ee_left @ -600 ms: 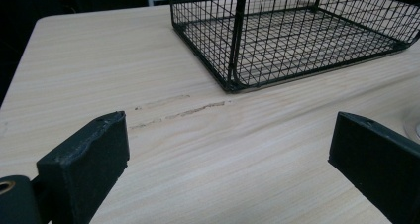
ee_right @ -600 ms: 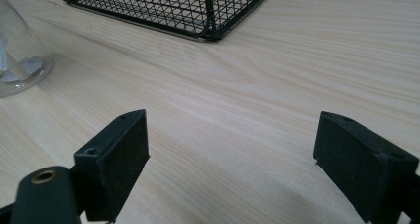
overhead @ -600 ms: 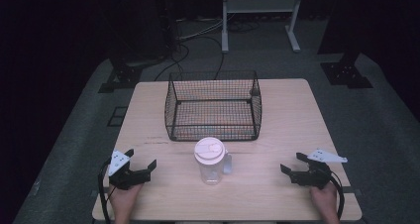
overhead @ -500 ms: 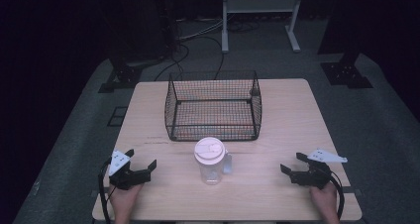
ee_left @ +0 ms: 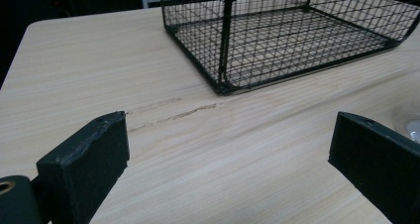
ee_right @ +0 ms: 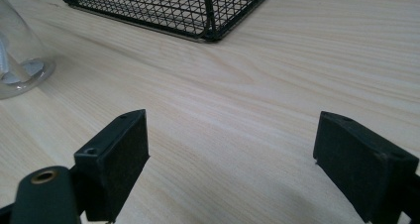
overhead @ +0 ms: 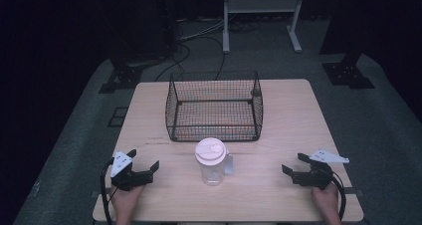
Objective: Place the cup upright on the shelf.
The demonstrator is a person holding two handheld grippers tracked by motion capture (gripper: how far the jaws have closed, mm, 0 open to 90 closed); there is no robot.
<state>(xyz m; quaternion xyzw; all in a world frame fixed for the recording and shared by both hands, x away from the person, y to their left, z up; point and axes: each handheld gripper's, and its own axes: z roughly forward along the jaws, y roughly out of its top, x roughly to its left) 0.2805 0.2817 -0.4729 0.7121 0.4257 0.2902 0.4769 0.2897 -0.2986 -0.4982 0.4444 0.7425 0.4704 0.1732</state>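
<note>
— Where were the left tongs (overhead: 144,167)?
— Low over the surface (overhead: 288,115), jaws apart, empty.
— And between?
— A lidded clear cup (overhead: 212,161) stood just before the wire basket (overhead: 215,105).
— The right tongs (overhead: 293,164)?
— Also apart, empty.

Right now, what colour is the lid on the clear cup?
Pale pink lid, seen best in the high view.

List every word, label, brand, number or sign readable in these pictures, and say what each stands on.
None can be read.
The clear cup and its pale lid show no print that can be made out.
The wire basket, the wooden table and the grey plates on the left gripper and the right gripper carry no visible text.
</note>
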